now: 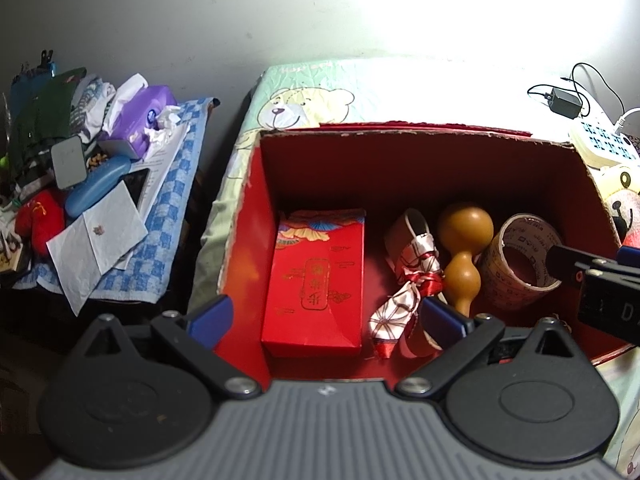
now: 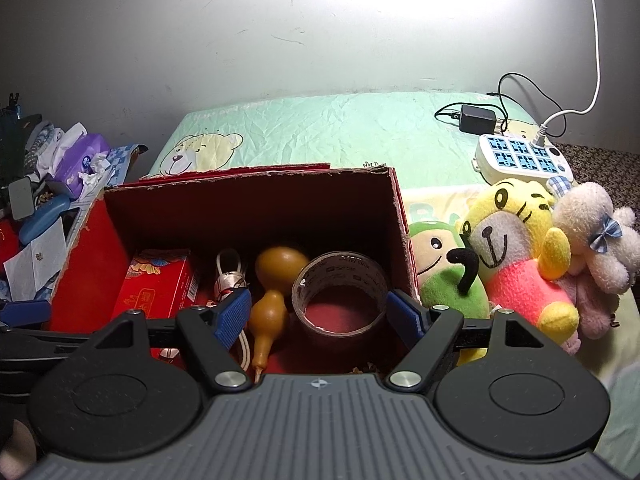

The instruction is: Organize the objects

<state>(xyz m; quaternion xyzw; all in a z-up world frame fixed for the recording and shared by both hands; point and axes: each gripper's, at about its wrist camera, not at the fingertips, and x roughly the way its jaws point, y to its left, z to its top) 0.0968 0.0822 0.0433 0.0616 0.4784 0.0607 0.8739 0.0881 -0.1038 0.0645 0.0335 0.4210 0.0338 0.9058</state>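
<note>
Clutter crowds the frame's left: tissue pack [image 1: 140, 120], papers. Centre, the red box [image 2: 248, 204] holds a red packet [image 1: 316, 280], gourd [image 2: 276, 276] and tape roll [image 2: 340, 292]. Plush toys [image 2: 516, 264] flank its right. Right gripper [image 2: 320, 312] and left gripper [image 1: 324, 316] both gape wide, empty.

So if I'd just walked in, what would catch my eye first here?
Probably the big red box on the bed, holding a red packet, a tan gourd and a roll of tape side by side. Just right of the box sits a row of bright plush toys, and both hand-held grippers, left and right, hover open over the box.
</note>
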